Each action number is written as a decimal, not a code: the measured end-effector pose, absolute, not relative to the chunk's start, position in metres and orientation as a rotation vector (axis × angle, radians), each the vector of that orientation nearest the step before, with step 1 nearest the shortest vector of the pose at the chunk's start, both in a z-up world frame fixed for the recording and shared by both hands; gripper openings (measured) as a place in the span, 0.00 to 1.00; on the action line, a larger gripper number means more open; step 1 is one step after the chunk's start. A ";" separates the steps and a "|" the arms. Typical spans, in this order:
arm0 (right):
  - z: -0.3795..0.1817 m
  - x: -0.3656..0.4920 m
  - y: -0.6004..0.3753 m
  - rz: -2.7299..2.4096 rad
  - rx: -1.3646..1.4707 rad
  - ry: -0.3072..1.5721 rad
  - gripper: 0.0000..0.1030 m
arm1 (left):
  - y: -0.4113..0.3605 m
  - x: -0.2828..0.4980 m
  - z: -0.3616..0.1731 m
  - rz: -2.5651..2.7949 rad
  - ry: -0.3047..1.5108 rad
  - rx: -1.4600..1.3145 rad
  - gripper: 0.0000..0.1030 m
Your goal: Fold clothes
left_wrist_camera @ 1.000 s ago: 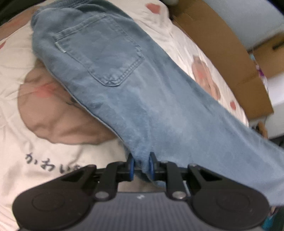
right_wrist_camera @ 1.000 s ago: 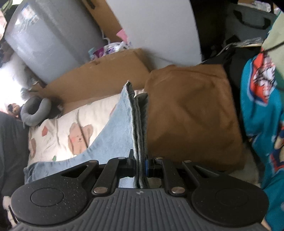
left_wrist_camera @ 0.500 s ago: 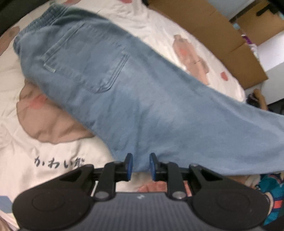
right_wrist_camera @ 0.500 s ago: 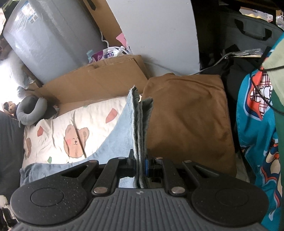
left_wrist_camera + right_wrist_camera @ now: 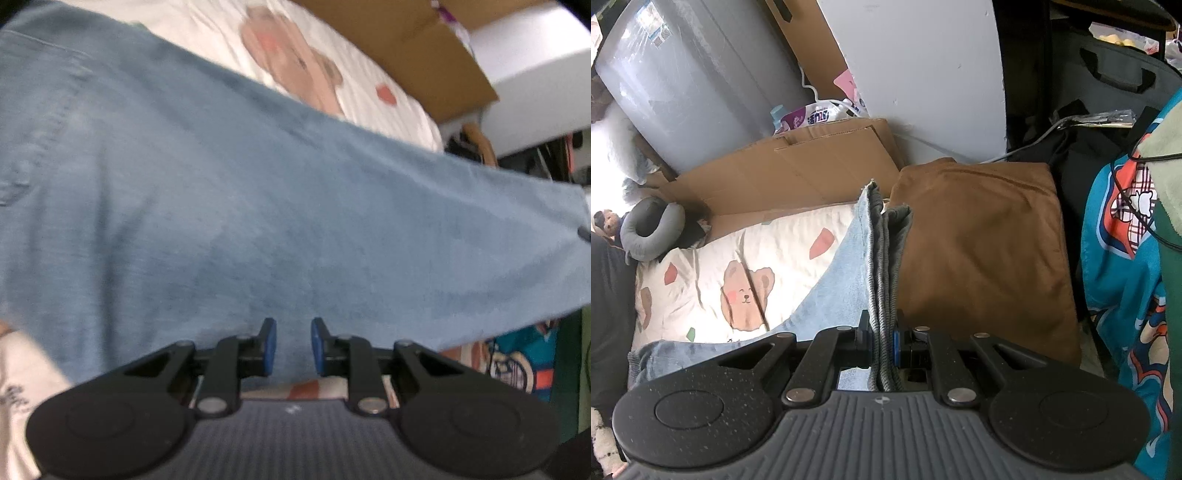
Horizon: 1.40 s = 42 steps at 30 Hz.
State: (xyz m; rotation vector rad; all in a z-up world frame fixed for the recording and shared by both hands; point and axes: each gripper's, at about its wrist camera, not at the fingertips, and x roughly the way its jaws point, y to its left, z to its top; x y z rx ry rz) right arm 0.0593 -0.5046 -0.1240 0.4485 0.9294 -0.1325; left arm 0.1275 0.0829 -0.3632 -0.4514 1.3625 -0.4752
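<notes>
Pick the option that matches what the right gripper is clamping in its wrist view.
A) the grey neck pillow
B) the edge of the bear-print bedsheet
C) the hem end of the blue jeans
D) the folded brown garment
C: the right gripper has its jaws closed on the stacked hem edges of the blue jeans, while the brown garment lies untouched beyond it.

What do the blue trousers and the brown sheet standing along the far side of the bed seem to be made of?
Blue trousers: apparently washed denim, matte and faded, with stitched seams and a layered hem showing woven threads in the right wrist view. Brown sheet: looks like corrugated cardboard, dull tan, with straight creases and cut flap edges; the fluting itself is too small to see.
</notes>
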 end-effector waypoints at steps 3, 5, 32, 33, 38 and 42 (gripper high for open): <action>-0.125 0.061 -0.502 -0.140 0.443 0.930 0.08 | 0.073 0.132 -0.378 -0.503 1.397 -0.445 0.20; -0.125 0.063 -0.500 -0.143 0.438 0.931 0.08 | 0.066 0.136 -0.383 -0.522 1.412 -0.450 0.20; -0.118 0.071 -0.488 -0.189 0.391 0.917 0.08 | 0.004 0.215 -0.401 -0.509 1.346 -0.489 0.15; -0.117 0.071 -0.488 -0.190 0.389 0.914 0.08 | 0.002 0.220 -0.401 -0.508 1.343 -0.482 0.15; -0.110 0.073 -0.485 -0.178 0.382 0.901 0.08 | -0.004 0.249 -0.398 -0.484 1.321 -0.475 0.15; -0.105 0.078 -0.480 -0.159 0.374 0.903 0.08 | -0.008 0.268 -0.398 -0.461 1.303 -0.451 0.10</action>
